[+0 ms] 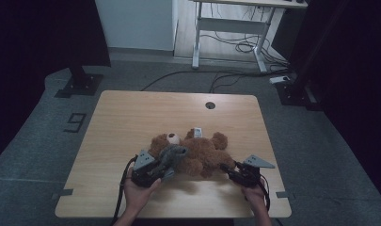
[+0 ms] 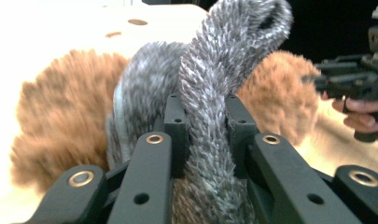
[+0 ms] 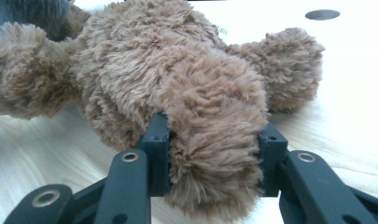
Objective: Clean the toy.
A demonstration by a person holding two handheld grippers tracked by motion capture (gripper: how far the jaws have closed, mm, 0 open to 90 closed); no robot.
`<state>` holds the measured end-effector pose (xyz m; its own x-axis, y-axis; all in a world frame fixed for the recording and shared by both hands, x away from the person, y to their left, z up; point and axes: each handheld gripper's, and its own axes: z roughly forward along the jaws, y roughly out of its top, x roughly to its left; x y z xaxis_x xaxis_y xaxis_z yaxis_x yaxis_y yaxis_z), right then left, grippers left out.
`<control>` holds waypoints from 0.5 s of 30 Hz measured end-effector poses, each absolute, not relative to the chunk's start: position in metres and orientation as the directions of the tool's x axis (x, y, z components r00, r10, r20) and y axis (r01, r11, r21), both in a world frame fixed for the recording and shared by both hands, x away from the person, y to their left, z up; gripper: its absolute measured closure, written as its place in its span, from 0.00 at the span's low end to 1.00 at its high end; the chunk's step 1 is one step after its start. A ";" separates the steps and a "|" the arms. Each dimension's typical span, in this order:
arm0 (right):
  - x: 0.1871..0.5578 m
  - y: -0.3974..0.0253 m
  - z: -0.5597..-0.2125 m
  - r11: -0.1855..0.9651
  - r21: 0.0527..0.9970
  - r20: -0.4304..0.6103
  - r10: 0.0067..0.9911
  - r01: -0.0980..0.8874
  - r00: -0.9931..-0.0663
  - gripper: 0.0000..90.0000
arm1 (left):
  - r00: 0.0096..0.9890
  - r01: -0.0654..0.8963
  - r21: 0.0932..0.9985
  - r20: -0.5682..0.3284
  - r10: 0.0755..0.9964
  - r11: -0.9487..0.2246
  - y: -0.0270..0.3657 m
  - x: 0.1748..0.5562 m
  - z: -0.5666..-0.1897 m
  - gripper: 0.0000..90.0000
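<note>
Wooden table (image 1: 131,117) standing on grey floor (image 1: 37,136), round cable hole (image 1: 210,105) sitting near table's far edge. Beyond table, white desk frame (image 1: 230,28) standing over tangled black cables (image 1: 244,47). Digit 9 marking (image 1: 75,122) lying on floor left of table. Dark stands (image 1: 80,70) flanking table, room lying dim.

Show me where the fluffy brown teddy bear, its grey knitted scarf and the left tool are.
fluffy brown teddy bear (image 1: 202,153), high view, belly.
grey knitted scarf (image 2: 210,107), left gripper view, twisted strand.
left tool (image 1: 163,170), high view, between its tips.
</note>
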<state>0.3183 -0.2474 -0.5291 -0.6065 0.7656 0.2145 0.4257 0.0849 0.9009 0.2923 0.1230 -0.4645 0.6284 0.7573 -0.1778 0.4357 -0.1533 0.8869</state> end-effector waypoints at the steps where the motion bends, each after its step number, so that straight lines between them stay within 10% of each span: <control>1: 0.318 -0.247 -0.529 0.089 0.906 0.200 0.773 0.415 -0.602 0.65 | 0.627 0.421 0.894 -0.163 0.762 -0.155 0.123 0.300 -0.456 0.83; 15: 0.321 -0.246 -0.529 0.096 0.910 0.183 0.780 0.403 -0.598 0.64 | 0.601 0.473 0.858 -0.147 0.786 -0.201 0.119 0.362 -0.436 0.83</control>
<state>0.3214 -0.2460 -0.5293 -0.5985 0.7800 0.1829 0.4028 0.0957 0.9103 0.3624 0.1187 -0.4363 0.6009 0.7856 -0.1474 0.4734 -0.2012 0.8575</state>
